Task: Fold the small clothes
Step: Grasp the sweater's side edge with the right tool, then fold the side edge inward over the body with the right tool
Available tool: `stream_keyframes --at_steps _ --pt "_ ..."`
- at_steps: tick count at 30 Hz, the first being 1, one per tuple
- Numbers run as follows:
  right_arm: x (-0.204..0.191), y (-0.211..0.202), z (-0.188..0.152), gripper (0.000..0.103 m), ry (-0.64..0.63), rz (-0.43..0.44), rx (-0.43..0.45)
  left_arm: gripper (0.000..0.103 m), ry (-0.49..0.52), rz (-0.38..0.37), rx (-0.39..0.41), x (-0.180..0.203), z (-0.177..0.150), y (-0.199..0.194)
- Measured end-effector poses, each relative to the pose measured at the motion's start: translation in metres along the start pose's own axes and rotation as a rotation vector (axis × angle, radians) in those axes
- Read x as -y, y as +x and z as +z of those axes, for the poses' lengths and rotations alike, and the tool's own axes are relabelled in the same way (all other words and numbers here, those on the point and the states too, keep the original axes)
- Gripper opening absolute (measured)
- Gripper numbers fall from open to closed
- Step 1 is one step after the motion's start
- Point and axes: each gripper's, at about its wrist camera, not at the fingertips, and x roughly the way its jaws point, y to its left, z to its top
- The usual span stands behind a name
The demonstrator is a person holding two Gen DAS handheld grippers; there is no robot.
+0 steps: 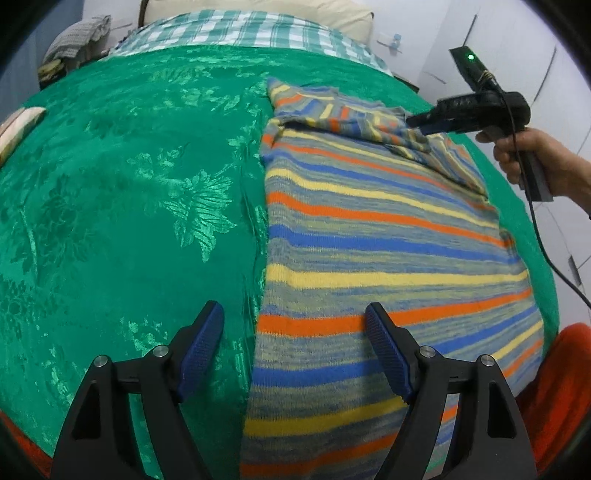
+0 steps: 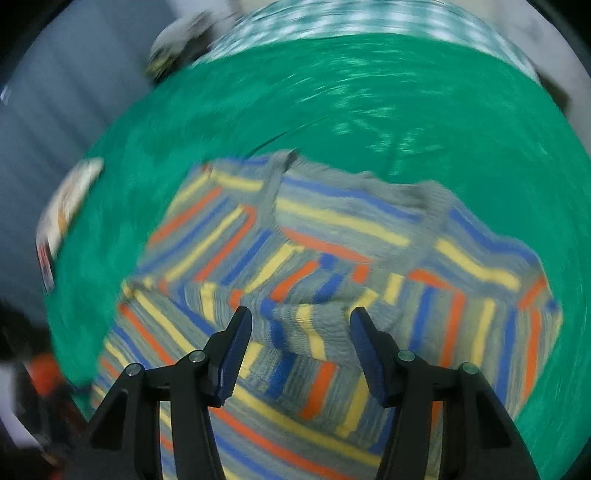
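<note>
A striped knit sweater in blue, orange, yellow and grey lies flat on the green bedspread, with its sleeves folded in across the chest. My left gripper is open and empty, its jaws straddling the sweater's left edge near the hem. My right gripper shows in the left wrist view over the folded sleeve at the far end. In the blurred right wrist view the right gripper is open and empty, just above the folded sleeves below the collar.
A checked blanket and a cream pillow lie at the head of the bed. A pile of cloth sits at the back left, a flat packet at the left edge. White cupboards stand at right.
</note>
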Motion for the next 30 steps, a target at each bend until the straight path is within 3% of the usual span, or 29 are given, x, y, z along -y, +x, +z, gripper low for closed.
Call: stream_keyframes --at_steps 1,2,3,5,8,11,13,14,15,16,18,22,23,24,25,30 --pt "-0.004 0.006 -0.003 0.034 -0.032 0.001 -0.016 0.081 0.004 0.003 0.001 0.000 0.000 0.000" --pt "-0.004 0.011 -0.007 0.004 -0.057 0.000 -0.022 0.081 0.002 0.002 0.002 0.000 -0.001 -0.001" --pt "-0.009 0.009 -0.012 0.000 -0.088 -0.003 -0.020 0.081 -0.003 0.000 0.003 -0.001 -0.001 -0.002" --pt "-0.016 0.002 -0.031 0.000 -0.192 0.000 -0.020 0.081 -0.015 -0.006 0.003 -0.003 -0.001 -0.002" --pt "-0.027 -0.006 -0.069 0.000 -0.361 -0.033 -0.094 0.081 -0.026 -0.010 0.004 -0.005 0.000 -0.001" --pt "-0.017 -0.014 -0.085 0.005 -0.356 -0.088 -0.111 0.083 -0.034 -0.006 0.009 -0.004 0.001 0.001" --pt "-0.001 -0.022 -0.073 0.022 -0.242 -0.071 -0.058 0.084 -0.035 0.000 0.012 -0.003 0.000 0.002" --pt "0.006 -0.027 -0.064 0.045 -0.182 -0.054 -0.011 0.084 -0.031 0.006 0.013 -0.002 0.000 0.003" --pt "0.011 -0.030 -0.058 0.056 -0.145 -0.042 0.030 0.084 -0.024 0.013 0.014 -0.001 -0.001 0.002" --pt "0.016 -0.031 -0.047 0.057 -0.107 -0.037 0.079 0.084 -0.018 0.018 0.014 0.000 -0.002 0.003" --pt "0.017 -0.025 -0.033 0.057 -0.080 -0.039 0.099 0.084 -0.003 0.025 0.012 0.001 -0.003 0.003" --pt "0.013 0.004 -0.007 0.050 -0.094 -0.053 0.052 0.085 0.010 0.027 0.008 0.002 -0.003 0.004" --pt "0.012 0.010 -0.005 0.039 -0.100 -0.062 0.030 0.086 0.011 0.026 0.007 0.002 -0.003 0.005" --pt "0.010 0.016 -0.005 0.013 -0.101 -0.060 0.007 0.086 0.012 0.026 0.007 0.002 -0.003 0.005" --pt "0.007 0.019 -0.005 0.003 -0.116 -0.065 -0.006 0.087 0.012 0.026 0.006 0.002 -0.003 0.005" --pt "-0.018 -0.017 -0.035 0.003 -0.328 -0.063 0.065 0.087 0.003 0.015 0.007 0.000 -0.002 0.004"
